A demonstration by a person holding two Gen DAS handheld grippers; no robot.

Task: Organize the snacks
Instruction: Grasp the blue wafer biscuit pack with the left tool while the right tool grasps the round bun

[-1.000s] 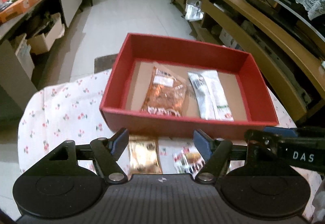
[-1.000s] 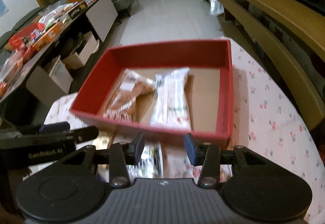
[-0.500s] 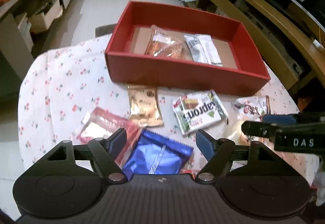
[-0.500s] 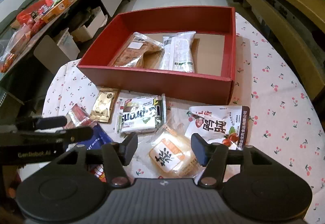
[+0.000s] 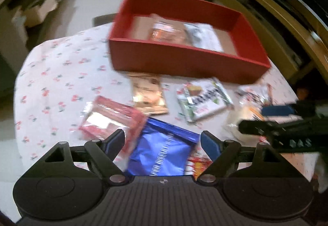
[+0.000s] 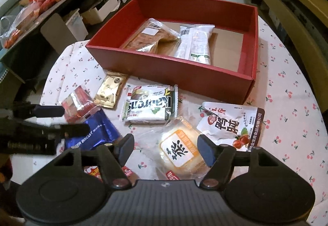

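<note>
A red box (image 6: 180, 74) (image 5: 184, 62) on the cherry-print tablecloth holds an orange-brown snack bag (image 6: 151, 38) and a white packet (image 6: 196, 43). In front of it lie several loose snacks: a gold sachet (image 6: 110, 90), a green-white packet (image 6: 151, 103), a red packet (image 6: 78, 103), a blue biscuit bag (image 6: 96, 133) (image 5: 164, 152), a round orange-labelled cake (image 6: 180, 150) and a white-brown pouch (image 6: 233, 123). My left gripper (image 5: 163, 143) is open over the blue bag. My right gripper (image 6: 166, 149) is open over the orange-labelled cake.
A dark side table (image 6: 41, 0) loaded with boxes and bags stands at the left. Wooden shelving (image 6: 287, 10) runs along the right. The tablecloth (image 6: 287, 103) falls away at the round table's edges. A red-yellow wrapper (image 5: 199, 166) lies under the left gripper.
Both grippers have pulled back from the red box toward the near side, bringing the loose snacks into view. Both have stayed open, and the right one has opened wider. The left view is blurred by motion.
</note>
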